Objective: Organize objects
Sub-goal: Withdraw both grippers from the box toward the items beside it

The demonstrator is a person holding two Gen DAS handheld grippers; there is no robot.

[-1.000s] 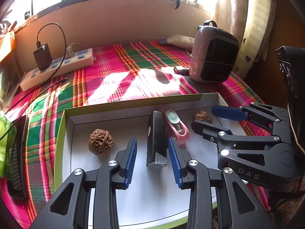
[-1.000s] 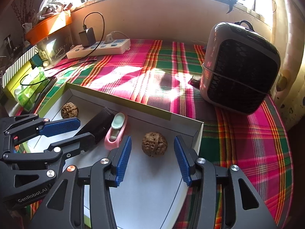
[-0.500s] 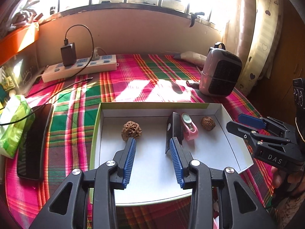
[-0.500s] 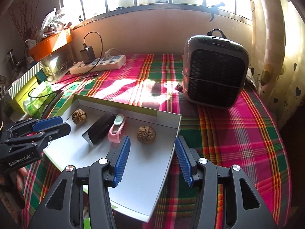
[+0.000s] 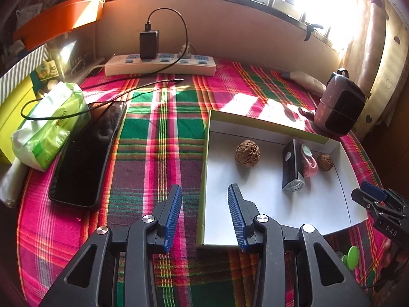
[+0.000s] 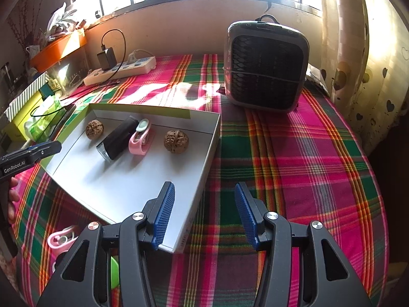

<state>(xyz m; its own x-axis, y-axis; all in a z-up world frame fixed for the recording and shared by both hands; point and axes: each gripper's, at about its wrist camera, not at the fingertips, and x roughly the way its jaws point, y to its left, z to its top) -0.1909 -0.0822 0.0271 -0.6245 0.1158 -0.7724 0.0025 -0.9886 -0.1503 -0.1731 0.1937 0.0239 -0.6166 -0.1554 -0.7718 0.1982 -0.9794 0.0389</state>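
A shallow white box with green sides (image 5: 258,204) (image 6: 122,186) lies on the plaid cloth. In it are two walnuts (image 5: 247,151) (image 5: 325,162) (image 6: 94,129) (image 6: 176,141), a black rectangular device (image 5: 292,168) (image 6: 118,141) and a pink clip-like item (image 5: 309,163) (image 6: 140,140). My left gripper (image 5: 204,212) is open and empty, above the box's near left edge. My right gripper (image 6: 204,215) is open and empty, above the box's near right edge.
A power strip with a charger (image 5: 159,64) sits at the back. A black phone (image 5: 88,153) and a green tissue pack (image 5: 48,125) lie left. A small heater (image 6: 265,64) stands right of the box. A pink item (image 6: 60,239) and a green one (image 5: 351,254) lie near the front.
Both grippers have pulled back and up from inside the box, staying open and empty. The left view has swung left, the right view right. The objects in the box have not moved.
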